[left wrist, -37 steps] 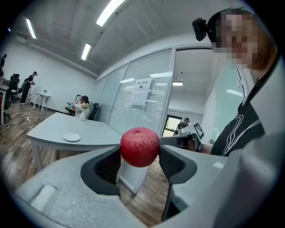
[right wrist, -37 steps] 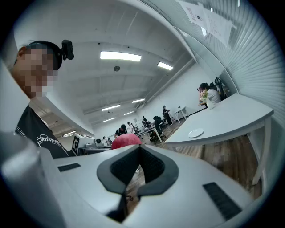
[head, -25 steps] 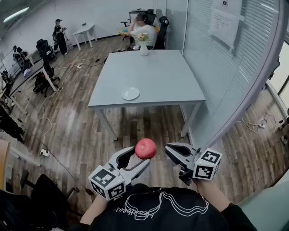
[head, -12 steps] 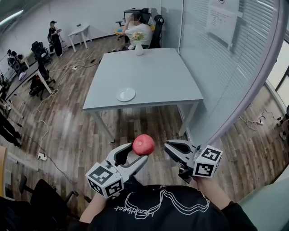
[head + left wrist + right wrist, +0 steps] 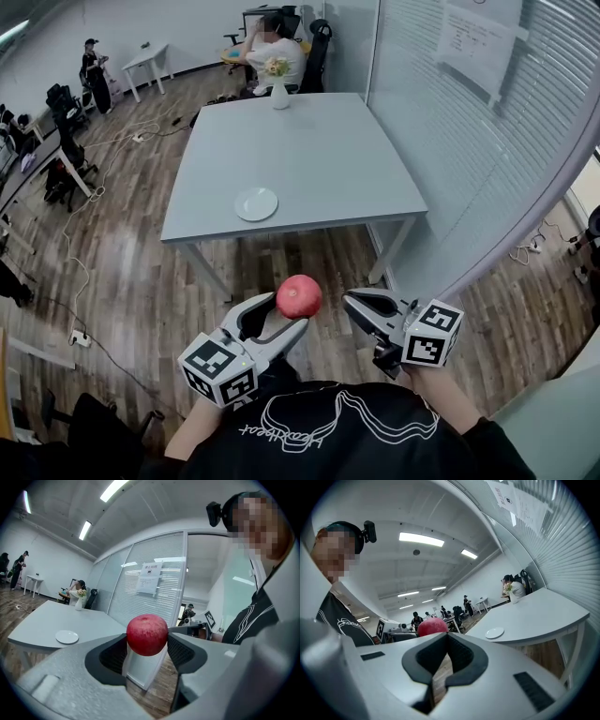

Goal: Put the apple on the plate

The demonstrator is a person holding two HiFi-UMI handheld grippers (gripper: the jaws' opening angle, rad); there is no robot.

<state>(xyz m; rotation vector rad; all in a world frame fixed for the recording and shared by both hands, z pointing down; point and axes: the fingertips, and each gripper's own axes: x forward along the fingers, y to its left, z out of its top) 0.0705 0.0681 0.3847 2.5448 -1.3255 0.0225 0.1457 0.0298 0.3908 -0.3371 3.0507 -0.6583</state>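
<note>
Left tool (image 5: pixel 286 319) pinches the apple (image 5: pixel 298 295) between its two grey jaw tips, the dark pads pressing on either side of the fruit. Its jaws stand wide around it. The apple is round and deep red, with faint pale speckles on the skin and a shallow dimple on top. It hangs in the air over the wooden floor (image 5: pixel 141 291), on the near side of the desk (image 5: pixel 319 159) and well apart from the white plate (image 5: pixel 256 203), which lies near the desk's front edge.

The right tool (image 5: pixel 354 306) is pressed together with nothing between its jaws, and sits just beside the apple without touching it. Both tools are held out in front of the person's chest, pointing roughly level toward the desk, marker cubes nearest the body. Both forearms show bare below them.
</note>
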